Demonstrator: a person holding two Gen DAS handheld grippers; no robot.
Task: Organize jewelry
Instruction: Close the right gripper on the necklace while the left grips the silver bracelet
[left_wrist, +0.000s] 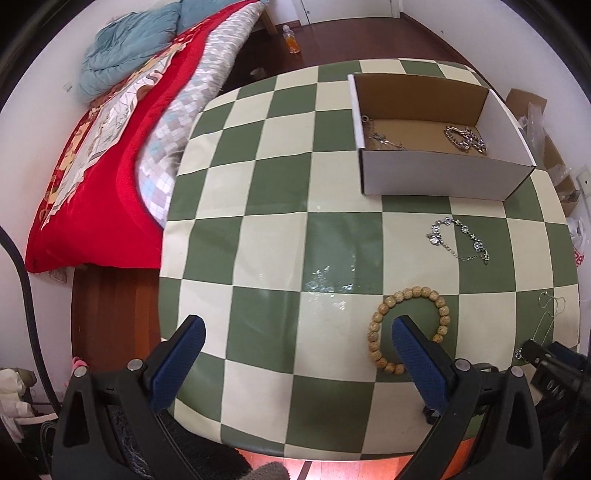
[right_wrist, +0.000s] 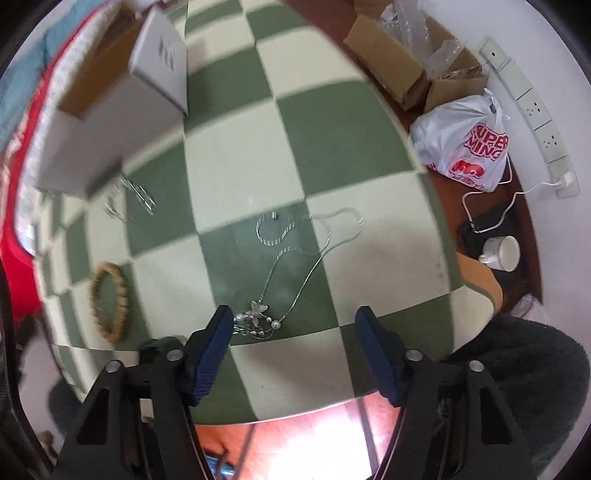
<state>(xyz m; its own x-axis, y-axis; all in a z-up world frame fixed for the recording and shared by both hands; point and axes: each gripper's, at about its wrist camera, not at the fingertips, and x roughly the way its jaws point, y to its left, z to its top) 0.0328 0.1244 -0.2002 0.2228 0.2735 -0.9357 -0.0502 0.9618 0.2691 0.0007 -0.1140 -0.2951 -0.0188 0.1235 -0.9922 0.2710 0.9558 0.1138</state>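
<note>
An open white cardboard box (left_wrist: 439, 177) stands at the table's far right and holds a chunky silver chain (left_wrist: 466, 138) and a thin chain (left_wrist: 382, 138). A silver flower bracelet (left_wrist: 458, 240) lies in front of it. A wooden bead bracelet (left_wrist: 408, 328) lies nearer; my open, empty left gripper (left_wrist: 299, 332) hovers with its right finger over the ring. My right gripper (right_wrist: 293, 321) is open above a thin silver pendant necklace (right_wrist: 295, 251), its pendant (right_wrist: 255, 319) by the left finger. The bead bracelet (right_wrist: 110, 301) and box (right_wrist: 107, 122) show at left.
The checkered green and cream tablecloth (left_wrist: 273, 236) covers the table. A bed with a red quilt (left_wrist: 107, 177) is at left. On the floor at right are cardboard boxes (right_wrist: 402, 70), a white plastic bag (right_wrist: 465, 144), a white cup (right_wrist: 504, 253) and a power strip (right_wrist: 532, 110).
</note>
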